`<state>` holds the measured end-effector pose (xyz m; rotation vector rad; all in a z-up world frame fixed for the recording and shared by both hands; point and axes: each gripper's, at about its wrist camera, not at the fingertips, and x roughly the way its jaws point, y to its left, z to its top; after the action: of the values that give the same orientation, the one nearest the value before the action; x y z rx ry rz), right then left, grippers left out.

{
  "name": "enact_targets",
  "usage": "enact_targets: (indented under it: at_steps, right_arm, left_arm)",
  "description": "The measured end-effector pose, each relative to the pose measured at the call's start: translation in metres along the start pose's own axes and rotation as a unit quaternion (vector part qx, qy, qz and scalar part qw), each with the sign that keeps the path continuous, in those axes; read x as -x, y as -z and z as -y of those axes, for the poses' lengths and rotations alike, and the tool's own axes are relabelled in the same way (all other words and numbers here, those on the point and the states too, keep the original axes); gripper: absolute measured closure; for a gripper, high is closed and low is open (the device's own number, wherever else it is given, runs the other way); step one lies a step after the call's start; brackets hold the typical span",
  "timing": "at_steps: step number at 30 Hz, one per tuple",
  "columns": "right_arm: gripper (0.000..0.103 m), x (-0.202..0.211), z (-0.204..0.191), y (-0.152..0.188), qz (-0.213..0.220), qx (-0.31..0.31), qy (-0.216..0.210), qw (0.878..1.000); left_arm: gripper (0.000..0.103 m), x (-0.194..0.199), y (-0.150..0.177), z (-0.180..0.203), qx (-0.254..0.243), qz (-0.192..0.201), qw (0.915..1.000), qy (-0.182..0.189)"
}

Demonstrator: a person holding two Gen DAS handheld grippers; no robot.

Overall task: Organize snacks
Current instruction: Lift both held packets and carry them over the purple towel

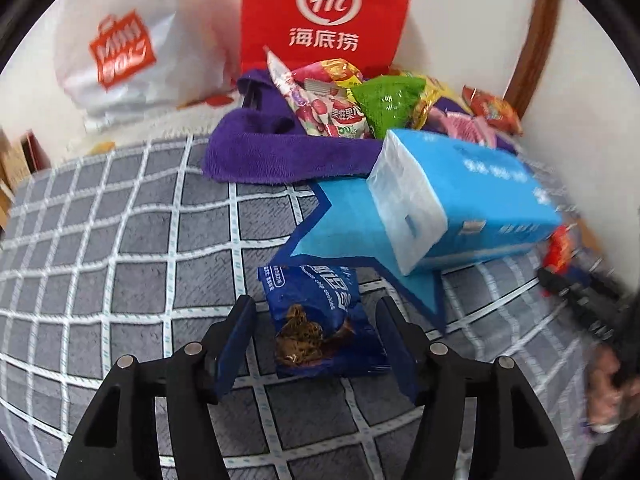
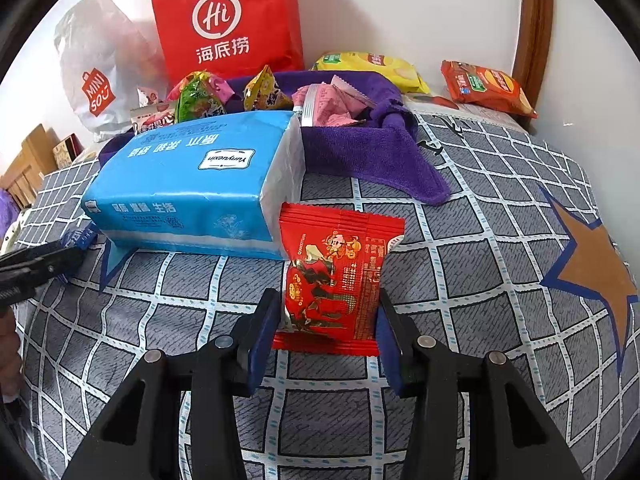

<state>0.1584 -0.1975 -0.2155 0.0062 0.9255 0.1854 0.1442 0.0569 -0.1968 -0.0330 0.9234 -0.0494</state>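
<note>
A dark blue cookie packet (image 1: pixel 320 320) lies flat on the grey checked bedspread (image 1: pixel 120 240), between the fingers of my left gripper (image 1: pixel 316 344). The jaws are open and stand clear of it on both sides. My right gripper (image 2: pixel 324 340) is shut on a red snack packet (image 2: pixel 336 272) and holds it upright just above the bedspread. A blue tissue pack (image 2: pixel 192 188) lies right behind that packet. Beyond it, a purple towel (image 2: pixel 360 152) carries a pile of several colourful snack packets (image 1: pixel 332 100). The left gripper's tip (image 2: pixel 36 264) shows at the left edge of the right wrist view.
A red paper bag (image 2: pixel 228 20) and a white plastic bag (image 2: pixel 96 72) stand against the wall at the back. A yellow chip bag (image 2: pixel 372 68) and an orange one (image 2: pixel 488 86) lie at the back right by the wooden headboard (image 2: pixel 532 20).
</note>
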Motion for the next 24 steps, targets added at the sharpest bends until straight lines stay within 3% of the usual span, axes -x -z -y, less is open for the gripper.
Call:
enact_targets:
  at_steps: [4, 9, 16, 24]
  right_arm:
    - [0.055, 0.000, -0.001, 0.000, 0.000, 0.000, -0.001, 1.000]
    - [0.053, -0.001, -0.003, 0.000, -0.001, 0.006, 0.001, 1.000]
    - [0.045, -0.001, -0.002, 0.001, -0.002, 0.006, -0.013, 1.000]
    - [0.044, 0.000, -0.002, 0.001, -0.001, 0.006, -0.014, 1.000]
  left_arm:
    - [0.045, 0.000, 0.001, 0.005, -0.014, 0.003, 0.9996, -0.025]
    - [0.058, 0.002, -0.001, -0.005, 0.002, 0.010, 0.9998, -0.018]
    - [0.058, 0.002, 0.001, -0.007, 0.007, 0.012, 0.9998, -0.013]
    - [0.060, 0.003, 0.002, -0.009, 0.019, 0.015, 0.9997, 0.000]
